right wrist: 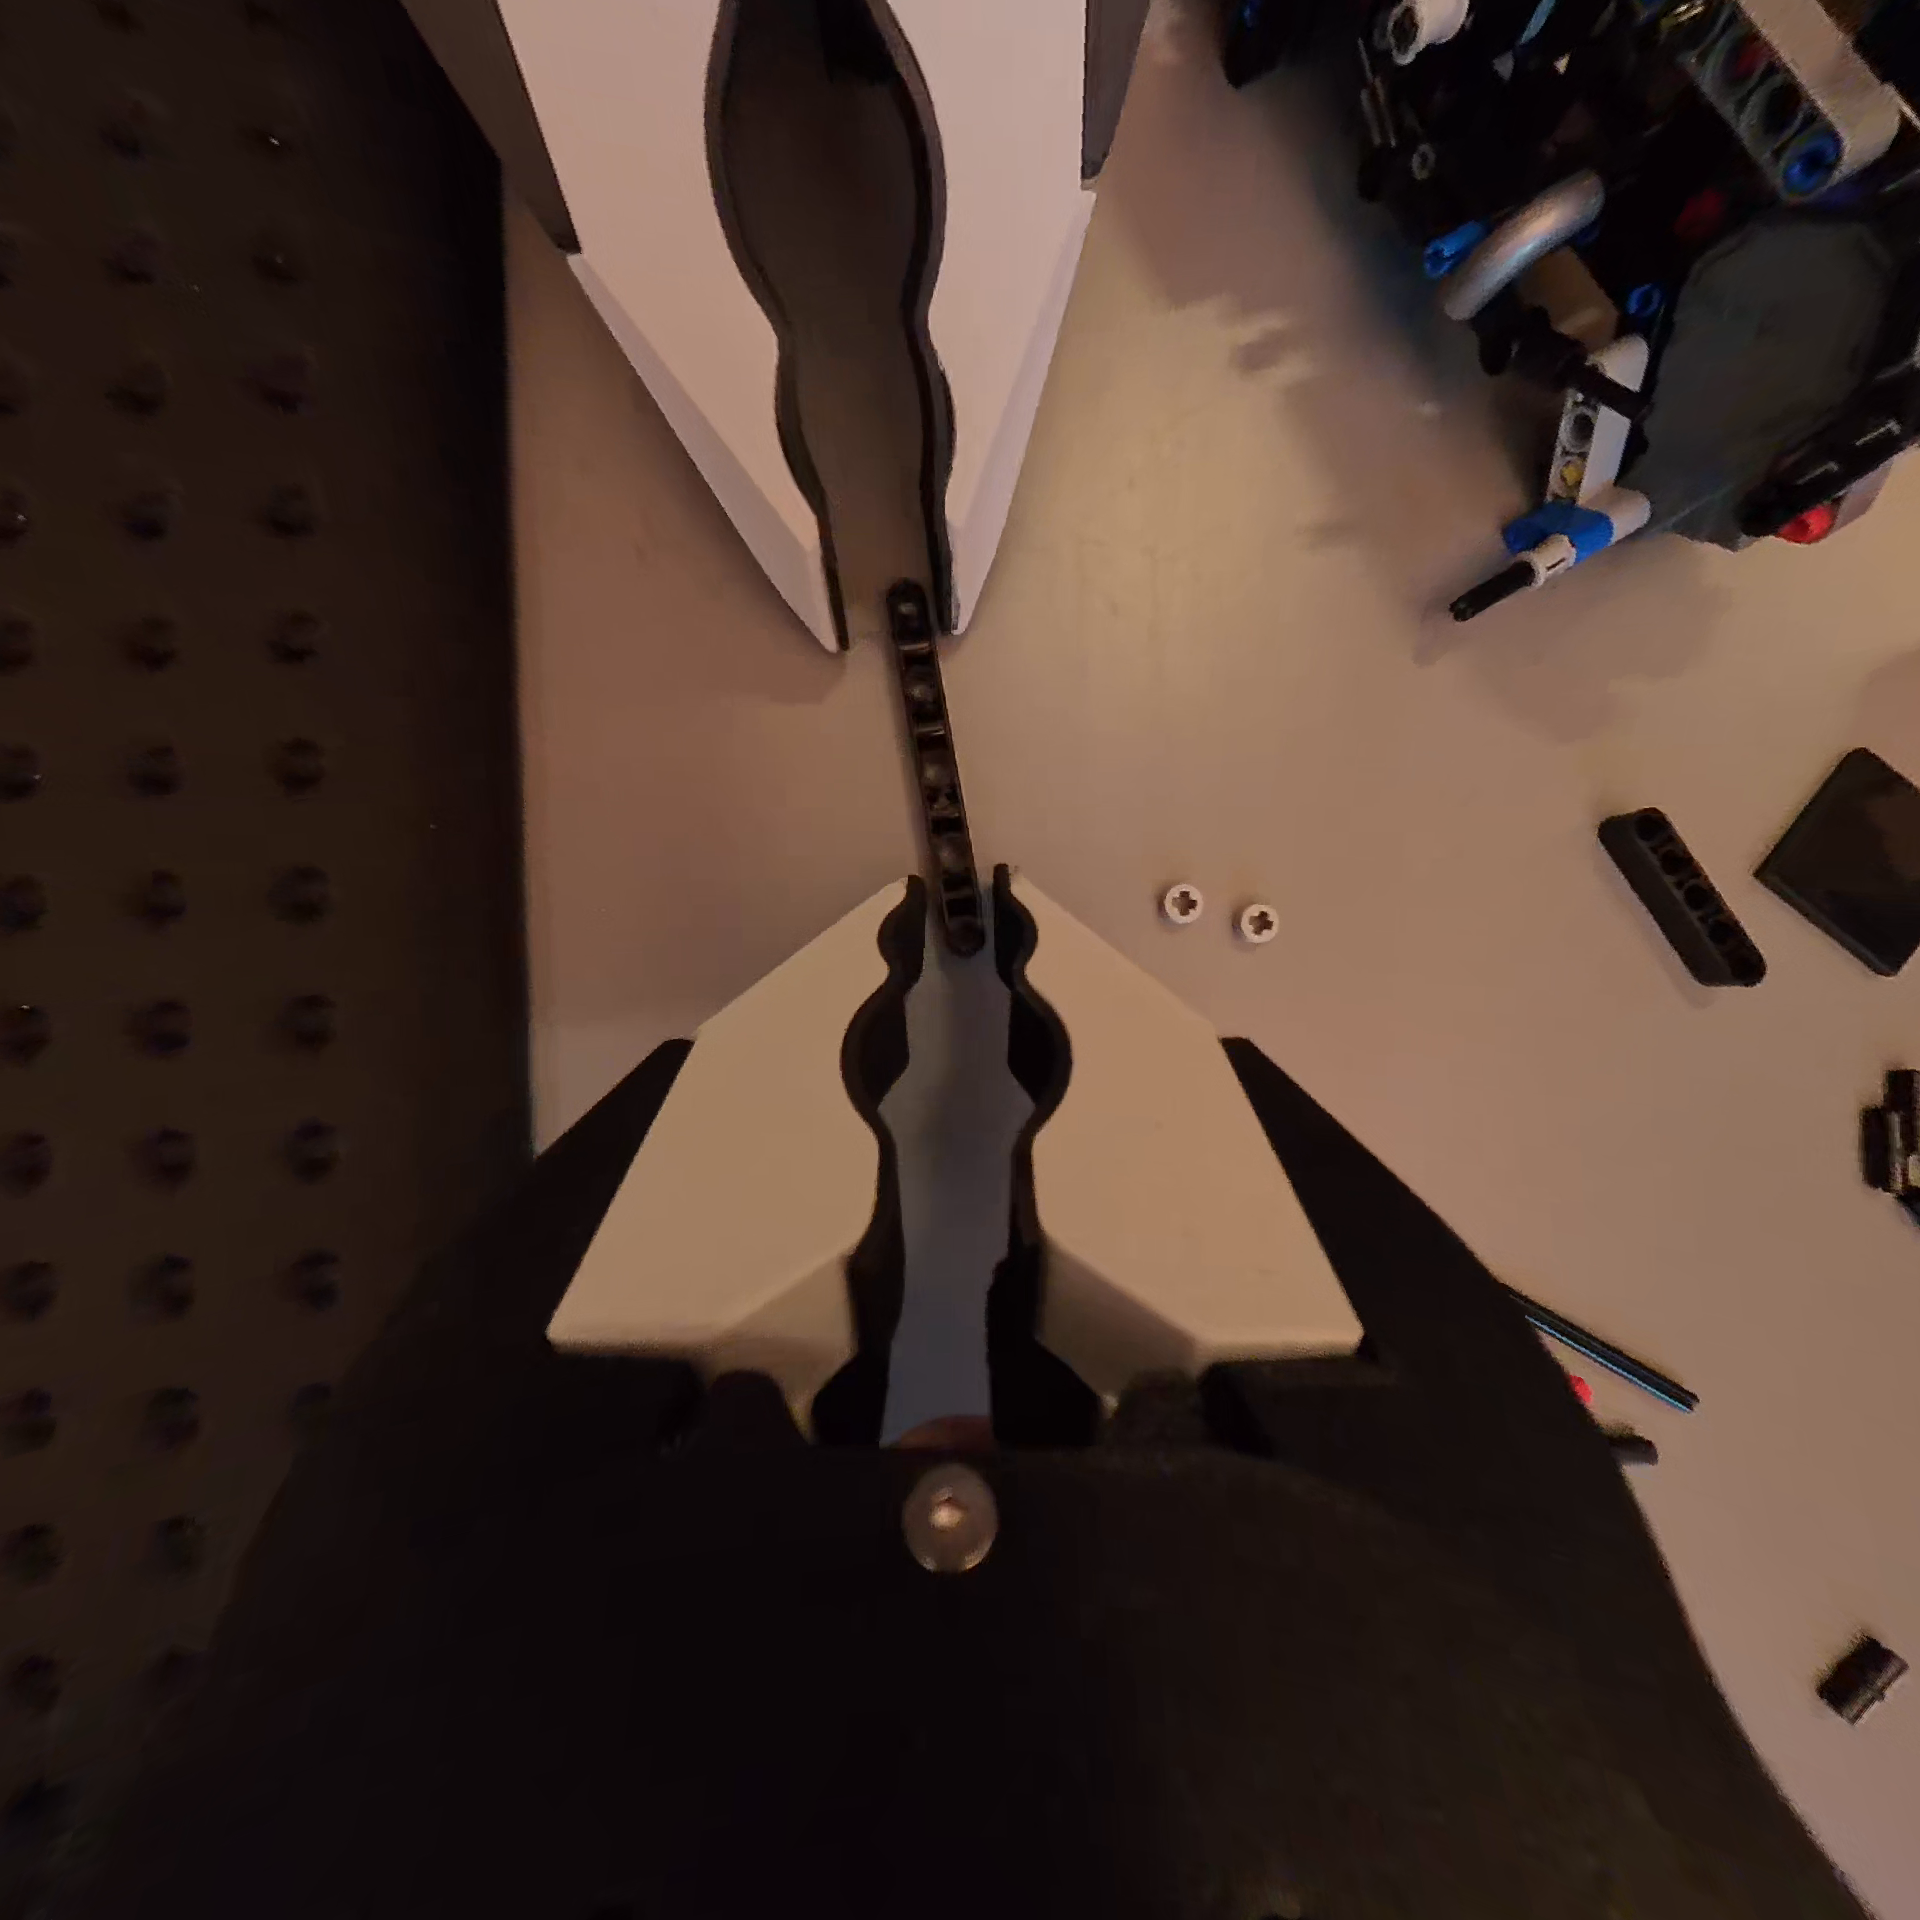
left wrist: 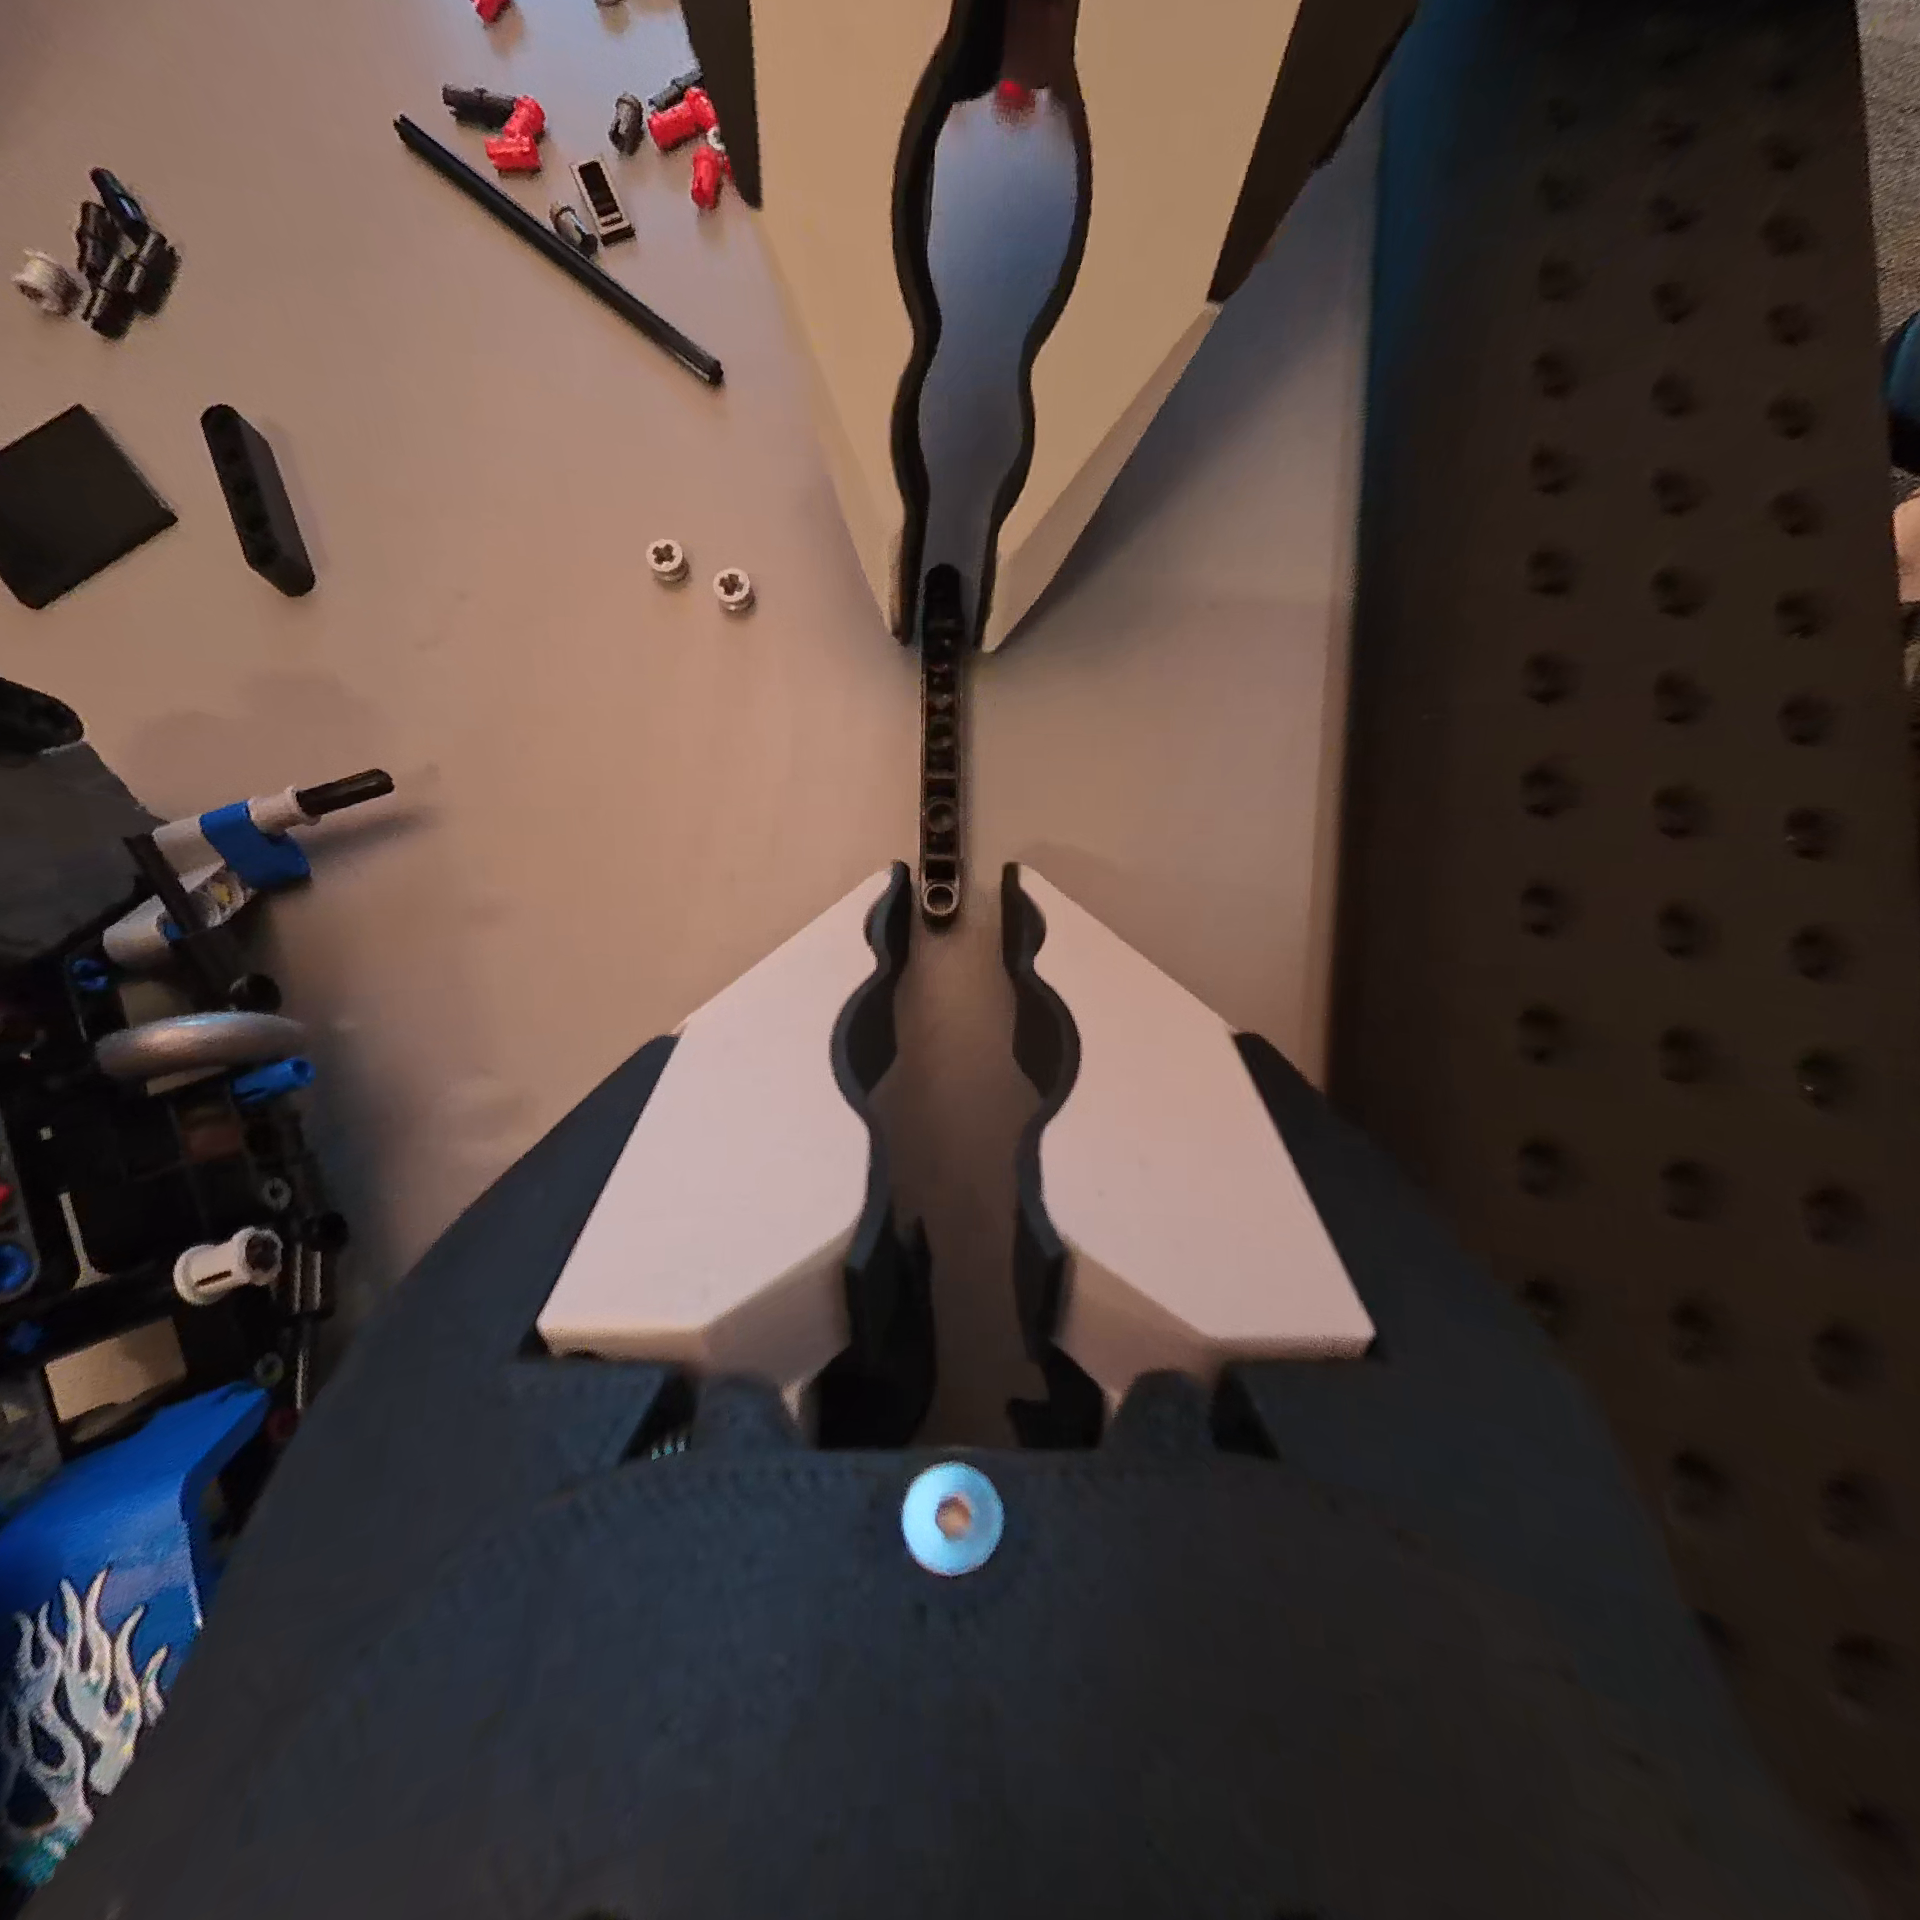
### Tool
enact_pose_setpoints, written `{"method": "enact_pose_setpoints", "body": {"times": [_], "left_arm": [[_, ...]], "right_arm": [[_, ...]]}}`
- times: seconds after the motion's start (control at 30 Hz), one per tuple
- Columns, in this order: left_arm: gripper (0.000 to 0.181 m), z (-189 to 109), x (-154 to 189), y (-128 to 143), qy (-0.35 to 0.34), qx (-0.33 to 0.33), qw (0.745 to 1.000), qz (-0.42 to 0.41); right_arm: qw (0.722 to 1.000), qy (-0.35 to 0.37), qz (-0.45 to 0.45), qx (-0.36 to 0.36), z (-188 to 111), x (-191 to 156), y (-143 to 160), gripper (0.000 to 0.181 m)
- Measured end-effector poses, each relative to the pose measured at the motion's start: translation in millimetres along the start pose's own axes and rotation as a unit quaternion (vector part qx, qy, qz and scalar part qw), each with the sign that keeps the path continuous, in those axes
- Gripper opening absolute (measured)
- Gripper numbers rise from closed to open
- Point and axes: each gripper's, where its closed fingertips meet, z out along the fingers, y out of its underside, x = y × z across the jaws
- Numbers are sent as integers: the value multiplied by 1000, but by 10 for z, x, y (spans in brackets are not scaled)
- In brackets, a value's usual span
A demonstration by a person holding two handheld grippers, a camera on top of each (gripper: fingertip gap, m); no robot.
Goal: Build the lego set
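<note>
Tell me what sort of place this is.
Probably a hobby or lab worktable set up for Lego Technic building. Loose red connectors and black beams lie scattered on a plain tabletop, a part-built blue and black model stands at one side, and a dark studded mat borders the table.

Beige table, two grey bushes, scattered red connectors

Place: a hobby or lab workbench; which of the two cannot be told.
Surface: a plain beige tabletop, lit warmly.
Edge: a dark studded mat with rows of round bumps lies beside the tabletop.
Clutter: loose red connectors, two white bushes, and a part-built black-and-blue lego model lie scattered about.
</note>
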Motion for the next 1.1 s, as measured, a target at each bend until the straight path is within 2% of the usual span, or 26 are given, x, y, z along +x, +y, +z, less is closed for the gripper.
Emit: {"method": "enact_pose_setpoints", "body": {"times": [0.17,0.3,0.4,0.5,0.73,0.97,1.1], "left_arm": [[23,-1,-14,-3,-7,1,1000,6],[27,-20,-43,-48,-17,15,1000,8],[29,-33,-70,-82,-21,24,999,6],[29,-29,-96,-69,-26,23,999,8],[29,6,-122,-30,-27,18,999,6],[29,10,-140,-28,-24,22,999,2],[29,26,-139,-13,-22,18,1000,1]], "right_arm": [[999,28,10,25,-216,143,-44,14],[992,103,51,45,-595,597,40,11],[984,166,64,16,-757,1027,270,10],[980,187,72,-1,-744,1322,407,11],[979,193,57,-35,-506,1829,586,14],[990,134,38,-7,-379,1960,533,18],[994,103,43,-7,-338,1952,555,7]]}}
